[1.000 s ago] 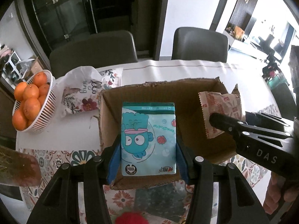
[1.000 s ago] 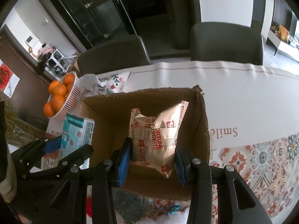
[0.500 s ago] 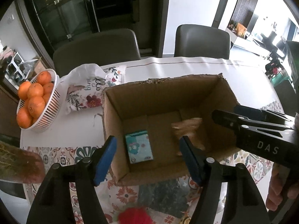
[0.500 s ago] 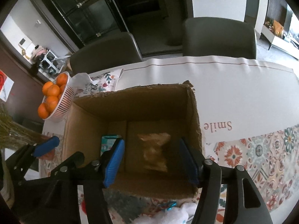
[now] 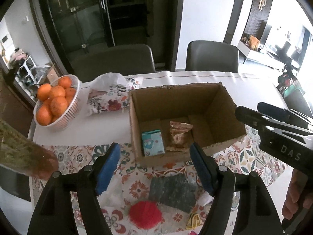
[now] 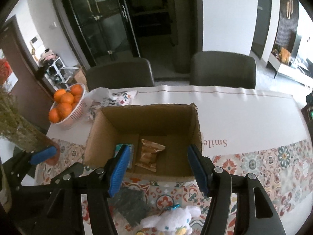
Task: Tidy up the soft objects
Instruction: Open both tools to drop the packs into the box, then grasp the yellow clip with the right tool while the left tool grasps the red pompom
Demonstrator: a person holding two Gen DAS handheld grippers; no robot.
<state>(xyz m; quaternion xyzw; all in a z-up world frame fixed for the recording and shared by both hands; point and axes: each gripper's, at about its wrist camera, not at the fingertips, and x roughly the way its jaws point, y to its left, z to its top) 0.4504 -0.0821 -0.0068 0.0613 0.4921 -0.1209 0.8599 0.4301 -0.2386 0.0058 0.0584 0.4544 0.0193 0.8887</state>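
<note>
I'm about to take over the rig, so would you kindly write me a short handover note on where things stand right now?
Left gripper: open, holding nothing, above the near edge of the box.
Right gripper: open, holding nothing, also at the box's near edge.
Done: tissue pack and biscuit packet lie side by side on the box floor.
Left: red pompom, dark green cloth and white plush lie on the patterned mat in front of the box. A small yellow item lies near the cloth; I can't tell what it is.
</note>
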